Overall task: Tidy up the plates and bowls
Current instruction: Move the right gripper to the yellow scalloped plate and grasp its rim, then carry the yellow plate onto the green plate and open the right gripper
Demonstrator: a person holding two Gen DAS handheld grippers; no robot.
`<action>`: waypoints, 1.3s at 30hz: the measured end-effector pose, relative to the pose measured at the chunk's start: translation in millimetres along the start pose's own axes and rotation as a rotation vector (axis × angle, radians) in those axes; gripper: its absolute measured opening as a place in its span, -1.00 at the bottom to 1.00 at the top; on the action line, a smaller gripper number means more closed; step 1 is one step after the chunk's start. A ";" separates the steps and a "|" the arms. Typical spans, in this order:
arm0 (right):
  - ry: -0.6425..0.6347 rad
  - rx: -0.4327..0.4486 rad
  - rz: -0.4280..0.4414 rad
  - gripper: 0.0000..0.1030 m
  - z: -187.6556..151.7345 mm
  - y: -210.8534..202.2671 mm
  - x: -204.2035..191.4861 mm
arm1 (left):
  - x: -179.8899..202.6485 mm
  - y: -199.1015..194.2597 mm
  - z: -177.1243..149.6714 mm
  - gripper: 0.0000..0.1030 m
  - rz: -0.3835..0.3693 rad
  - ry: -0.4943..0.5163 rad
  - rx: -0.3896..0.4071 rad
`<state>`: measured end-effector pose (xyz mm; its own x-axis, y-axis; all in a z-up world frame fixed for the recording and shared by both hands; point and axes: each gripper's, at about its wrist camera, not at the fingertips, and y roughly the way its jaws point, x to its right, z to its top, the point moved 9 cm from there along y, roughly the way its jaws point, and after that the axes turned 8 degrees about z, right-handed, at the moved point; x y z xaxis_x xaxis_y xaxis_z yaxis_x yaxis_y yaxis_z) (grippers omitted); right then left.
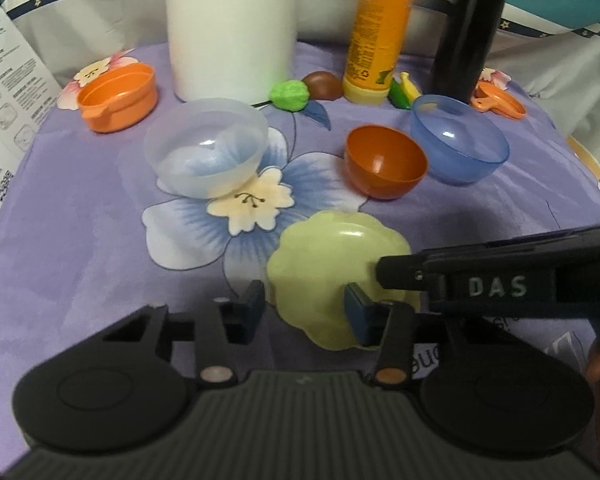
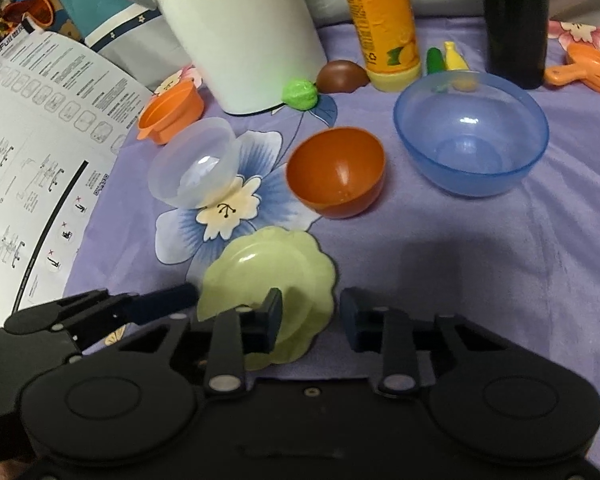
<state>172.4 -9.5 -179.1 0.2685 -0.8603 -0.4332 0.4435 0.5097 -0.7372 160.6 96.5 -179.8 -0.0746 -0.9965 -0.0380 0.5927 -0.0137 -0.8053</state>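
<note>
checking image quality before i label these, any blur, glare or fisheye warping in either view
Left wrist view: the orange bottle is smeared at its top, small glints sit in the clear bowl and blue bowl, and the corners vignette to black. Right wrist view: sharper, the leaflet bows with fisheye warp, and a soft shadow falls on the purple cloth.

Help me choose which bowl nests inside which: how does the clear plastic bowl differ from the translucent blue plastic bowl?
The clear plastic bowl is colourless; the translucent blue plastic bowl is tinted blue. The clear bowl lies tipped with its opening tilted sideways on the purple floral cloth, while the blue bowl sits upright. The blue bowl looks wider. Both are round, see-through and empty.
</note>
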 end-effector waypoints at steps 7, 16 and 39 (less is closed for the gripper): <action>-0.034 0.010 -0.008 -0.37 2.1 5.0 -3.3 | 1.9 1.5 1.7 -0.19 0.006 0.001 0.009; -0.035 0.013 -0.031 -0.42 2.1 5.8 -5.6 | -0.3 -0.4 1.1 -0.33 0.031 -0.023 0.003; 0.022 0.035 0.003 -0.43 -18.2 -65.1 -35.4 | 0.6 -85.6 -6.4 -0.42 0.055 0.009 0.017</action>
<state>118.5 -12.3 -125.2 0.2510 -0.8587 -0.4469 0.4727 0.5116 -0.7175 104.7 97.6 -114.7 -0.0491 -0.9950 -0.0871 0.6098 0.0392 -0.7916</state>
